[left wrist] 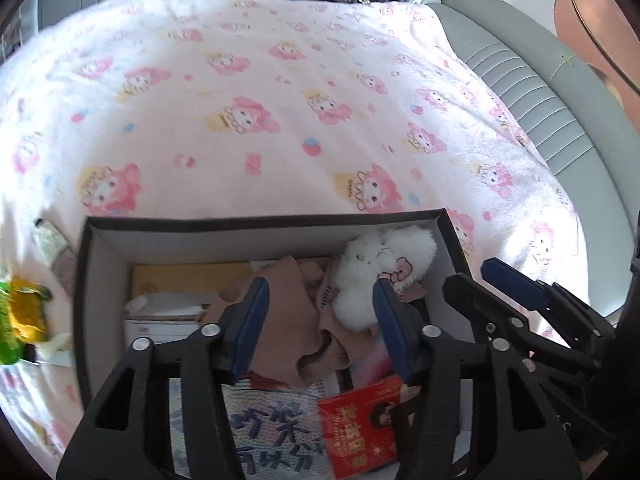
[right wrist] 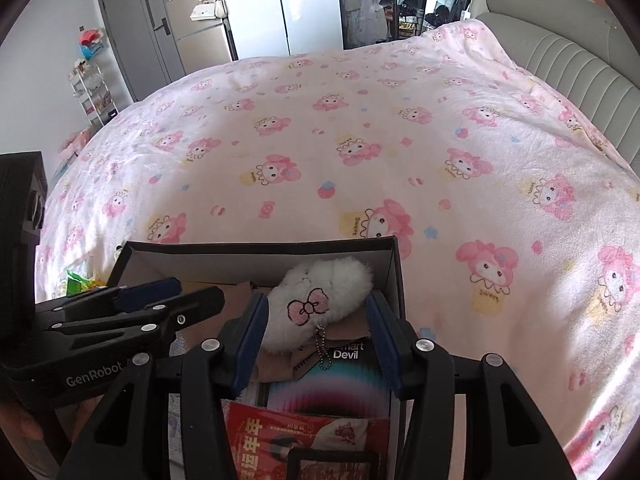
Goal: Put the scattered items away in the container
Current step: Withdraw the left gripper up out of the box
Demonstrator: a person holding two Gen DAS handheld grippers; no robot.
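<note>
While both of our grippers hung over the open box [left wrist: 100, 264], angled down into it, we saw the left gripper [left wrist: 320, 320] with its blue-padded jaws spread wide and nothing pressed between them. Below and just beyond its fingertips lay a crumpled tan cloth [left wrist: 288, 312], with a white fluffy plush [left wrist: 372, 264] against the box's far right corner. Nearer to us sat a red booklet [left wrist: 356, 428] and a printed pouch [left wrist: 272, 424]. The right gripper [right wrist: 316, 332] also stood open; the plush with its pink bow lay between its jaws, though we could not tell whether the pads touched it. To the left of the box, outside it, a green and yellow packet [left wrist: 20, 320] rested on the pink blanket [left wrist: 280, 80].
</note>
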